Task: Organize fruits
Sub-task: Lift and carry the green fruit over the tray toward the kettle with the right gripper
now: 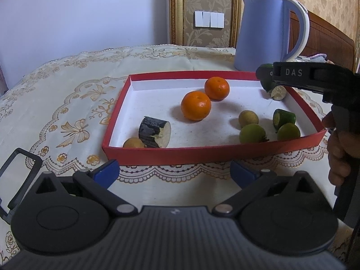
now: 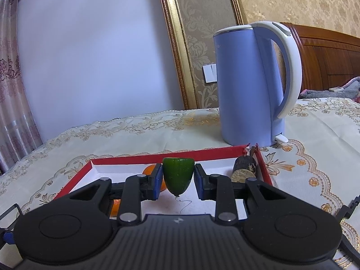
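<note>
A red tray (image 1: 216, 151) with a white floor lies on the tablecloth. In it are two oranges (image 1: 196, 105), a dark cane piece (image 1: 154, 132) beside a brown longan (image 1: 133, 143), another longan (image 1: 248, 118) and small green fruits (image 1: 252, 133) at the near right. A second cane piece (image 1: 278, 92) lies in the far right corner. My right gripper (image 2: 178, 180) is shut on a green fruit piece (image 2: 177, 174) and holds it in the air above that corner. My left gripper (image 1: 175, 172) stands open before the tray's near wall, nothing between its blue pads (image 1: 108, 171).
A tall blue kettle (image 1: 265, 31) stands just behind the tray's far right corner. A person's hand (image 1: 339, 157) grips the right tool at the right edge. The embroidered tablecloth (image 1: 67, 112) spreads to the left of the tray. A wall rises behind the table.
</note>
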`<state>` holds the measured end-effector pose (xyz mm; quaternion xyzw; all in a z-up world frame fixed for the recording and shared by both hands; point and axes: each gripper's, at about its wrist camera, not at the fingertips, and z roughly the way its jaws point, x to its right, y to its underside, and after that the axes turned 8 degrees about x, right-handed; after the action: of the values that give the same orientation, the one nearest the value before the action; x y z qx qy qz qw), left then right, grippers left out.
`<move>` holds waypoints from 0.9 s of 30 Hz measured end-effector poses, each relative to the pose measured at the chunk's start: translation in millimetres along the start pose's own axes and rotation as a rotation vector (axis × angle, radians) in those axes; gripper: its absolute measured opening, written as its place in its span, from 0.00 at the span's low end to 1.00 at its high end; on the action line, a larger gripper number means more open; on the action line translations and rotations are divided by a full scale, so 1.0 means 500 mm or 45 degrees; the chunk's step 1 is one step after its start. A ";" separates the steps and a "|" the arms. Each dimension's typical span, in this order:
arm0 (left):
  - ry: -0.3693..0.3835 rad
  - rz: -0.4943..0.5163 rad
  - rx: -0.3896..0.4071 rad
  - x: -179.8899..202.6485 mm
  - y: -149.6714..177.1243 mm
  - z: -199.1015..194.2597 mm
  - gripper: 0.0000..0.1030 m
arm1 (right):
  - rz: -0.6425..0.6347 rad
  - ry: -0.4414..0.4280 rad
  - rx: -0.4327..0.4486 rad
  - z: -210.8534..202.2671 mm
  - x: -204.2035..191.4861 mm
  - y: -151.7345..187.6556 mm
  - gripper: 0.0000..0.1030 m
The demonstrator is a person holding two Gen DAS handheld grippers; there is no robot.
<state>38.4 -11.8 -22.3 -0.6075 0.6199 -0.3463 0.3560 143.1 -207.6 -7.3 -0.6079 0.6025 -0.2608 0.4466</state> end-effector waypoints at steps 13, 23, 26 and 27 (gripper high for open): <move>0.018 0.000 0.020 0.002 0.000 -0.006 1.00 | 0.008 0.026 0.003 0.003 0.007 0.005 0.28; 0.017 -0.006 0.019 0.002 0.000 -0.006 1.00 | 0.019 0.030 -0.002 0.004 0.012 0.008 0.28; 0.020 0.000 0.019 0.004 0.001 -0.006 1.00 | 0.025 0.035 0.002 0.005 0.014 0.009 0.28; 0.020 0.001 0.020 0.004 0.001 -0.007 1.00 | 0.026 0.036 0.003 0.005 0.015 0.009 0.28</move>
<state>35.3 -13.9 -21.1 -0.6017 0.6202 -0.3556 0.3561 144.2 -213.5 -14.1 -0.5973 0.6146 -0.2654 0.4416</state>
